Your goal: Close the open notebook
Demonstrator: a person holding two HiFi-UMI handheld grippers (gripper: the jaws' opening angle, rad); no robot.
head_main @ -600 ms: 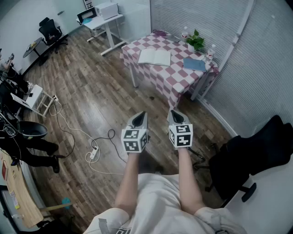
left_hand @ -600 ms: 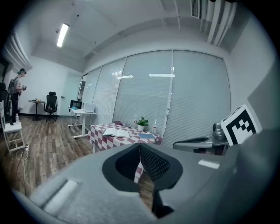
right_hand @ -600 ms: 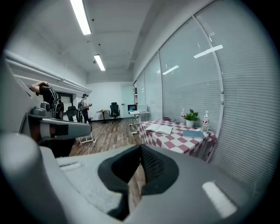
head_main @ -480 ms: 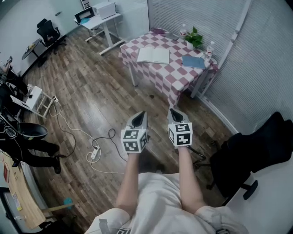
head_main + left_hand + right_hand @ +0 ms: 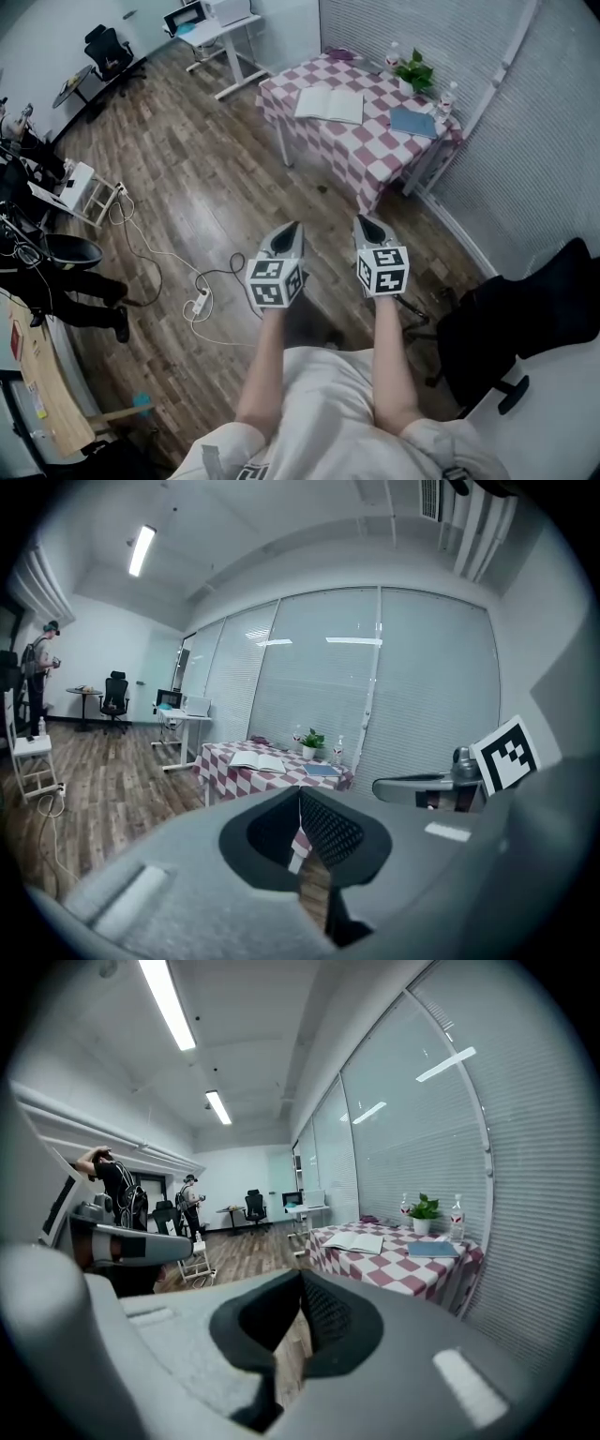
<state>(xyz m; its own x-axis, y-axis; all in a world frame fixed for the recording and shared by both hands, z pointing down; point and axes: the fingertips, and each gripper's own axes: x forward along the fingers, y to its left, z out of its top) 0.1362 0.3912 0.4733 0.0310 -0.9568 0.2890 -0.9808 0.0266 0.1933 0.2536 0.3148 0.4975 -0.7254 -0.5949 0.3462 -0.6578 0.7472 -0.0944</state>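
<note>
So, going from the left: there's a white power strip (image 5: 199,305) with its cable lying on the wood floor, nothing to do with the job.

Next is the left gripper (image 5: 291,228), held out in front of the person at about waist level and tipped a bit downward. In its own view the jaws (image 5: 300,794) are pressed together with nothing between them.

Straight ahead, roughly on the line between the two grippers, the open notebook (image 5: 330,104) lies flat on the checkered bench (image 5: 370,150), towards its near-left part, with both pages facing up. It's well apart from both grippers, with a stretch of bare floor between. The two-page spread runs along the bench's length, and the spine runs away from the person.

Then the right gripper (image 5: 364,223), level with the left one and tipped down about the same. Its jaws (image 5: 302,1277) are also together and empty.

Honestly I can't say either hand is nearer. The left gripper view has the notebook (image 5: 258,759) a little left of centre, the right gripper view has it (image 5: 354,1241) a little right.

I'd say nothing has started yet: the person has to walk up first, then flip one half across the spine.

Further right on the bench are a closed blue book (image 5: 412,122) and a small potted plant (image 5: 417,70).
</note>
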